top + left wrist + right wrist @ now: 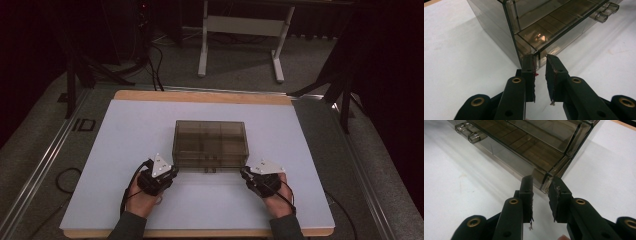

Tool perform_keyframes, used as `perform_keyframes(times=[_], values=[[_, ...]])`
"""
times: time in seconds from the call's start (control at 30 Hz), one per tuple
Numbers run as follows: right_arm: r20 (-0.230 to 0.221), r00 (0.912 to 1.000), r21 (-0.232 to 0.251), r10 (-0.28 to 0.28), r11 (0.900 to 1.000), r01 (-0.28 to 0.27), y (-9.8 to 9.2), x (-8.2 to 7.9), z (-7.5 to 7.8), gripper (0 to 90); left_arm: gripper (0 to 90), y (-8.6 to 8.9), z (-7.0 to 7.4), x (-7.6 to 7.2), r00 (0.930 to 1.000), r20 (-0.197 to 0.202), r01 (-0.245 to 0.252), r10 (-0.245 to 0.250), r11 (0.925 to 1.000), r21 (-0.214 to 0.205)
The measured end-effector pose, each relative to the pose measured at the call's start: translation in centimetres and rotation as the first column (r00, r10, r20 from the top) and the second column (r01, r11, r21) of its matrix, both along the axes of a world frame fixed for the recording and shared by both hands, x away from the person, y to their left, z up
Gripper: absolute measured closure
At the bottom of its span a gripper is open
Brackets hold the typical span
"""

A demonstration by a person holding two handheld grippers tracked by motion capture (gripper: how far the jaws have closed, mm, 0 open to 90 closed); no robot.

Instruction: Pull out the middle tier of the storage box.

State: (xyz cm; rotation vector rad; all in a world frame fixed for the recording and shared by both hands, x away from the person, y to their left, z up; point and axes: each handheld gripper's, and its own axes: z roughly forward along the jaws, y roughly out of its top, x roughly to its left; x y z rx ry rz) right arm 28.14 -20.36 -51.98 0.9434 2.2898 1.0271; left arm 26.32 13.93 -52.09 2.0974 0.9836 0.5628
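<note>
smoky transparent plastic compartment box (pixel 210 143), lid shut, lying flat at frame centre on white table mat, two clasps facing near edge.

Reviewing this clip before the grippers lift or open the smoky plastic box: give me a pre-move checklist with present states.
1. Left gripper at the box near left corner, corner lip between its jaws: ok.
2. Right gripper at the near right corner, lip between its jaws: ok.
3. Pads pressing firmly on the lips: cannot tell.
4. Box lying flat on the white mat: ok.
5. Front latches released: cannot tell.
6. Both hands placed evenly either side of the box: ok.
</note>
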Motion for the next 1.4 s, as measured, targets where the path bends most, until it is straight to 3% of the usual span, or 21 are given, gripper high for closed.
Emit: perform_keyframes(times=[1.4], values=[[-0.002, 1.0, -0.002, 0.009, 1.0, -0.009, -0.2, -1.5, 0.1, 73.7, 78.3, -0.2, 0.3, -1.8, 1.0, -0.008, -0.001, 0.001, 1.0, 0.006]])
